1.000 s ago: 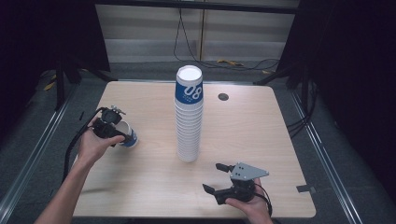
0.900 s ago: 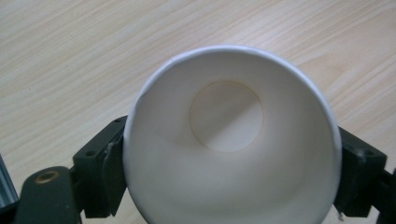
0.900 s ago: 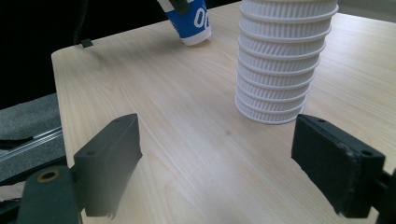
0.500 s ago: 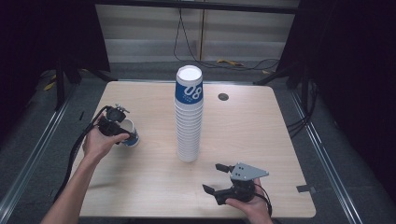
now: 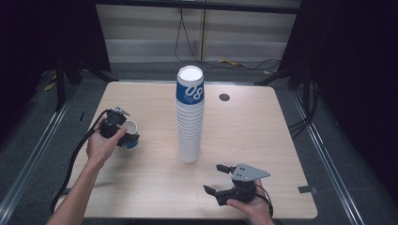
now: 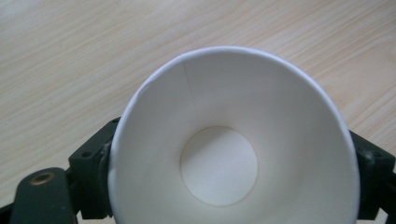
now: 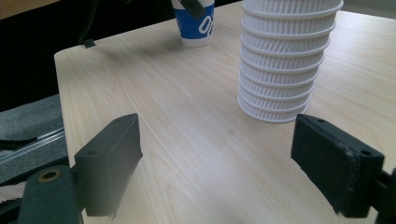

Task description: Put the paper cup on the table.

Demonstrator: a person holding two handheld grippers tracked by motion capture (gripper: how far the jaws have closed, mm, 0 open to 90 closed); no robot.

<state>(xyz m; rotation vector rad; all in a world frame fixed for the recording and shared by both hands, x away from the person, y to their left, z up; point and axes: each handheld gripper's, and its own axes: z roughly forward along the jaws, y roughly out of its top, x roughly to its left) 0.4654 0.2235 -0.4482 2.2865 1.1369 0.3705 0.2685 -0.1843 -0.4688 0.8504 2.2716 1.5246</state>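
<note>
A tall stack of white ribbed paper cups [image 5: 190,122], topped by a blue-and-white "08" cup, stands at the table's centre; its lower part [image 7: 285,60] rises ahead of my right gripper. A single blue-and-white cup [image 5: 130,137] stands upright at the left, and I look straight down into its white inside [image 6: 219,163]. My left gripper [image 5: 123,132] is shut on this cup, one black jaw on each side of its wall [image 6: 233,186]. The same cup [image 7: 194,23] sits far off in the right gripper view. Near the front edge my right gripper [image 5: 219,179] is open with nothing between its jaws [image 7: 219,158].
The pale wooden table [image 5: 263,126] has a small round dark grommet [image 5: 224,97] behind the stack. A black cable [image 5: 75,157] trails from my left gripper over the left edge. Dark floor and metal rails surround the table.
The left forearm has swung slightly rightward while the held cup stays in about the same spot. The right gripper has not moved.
</note>
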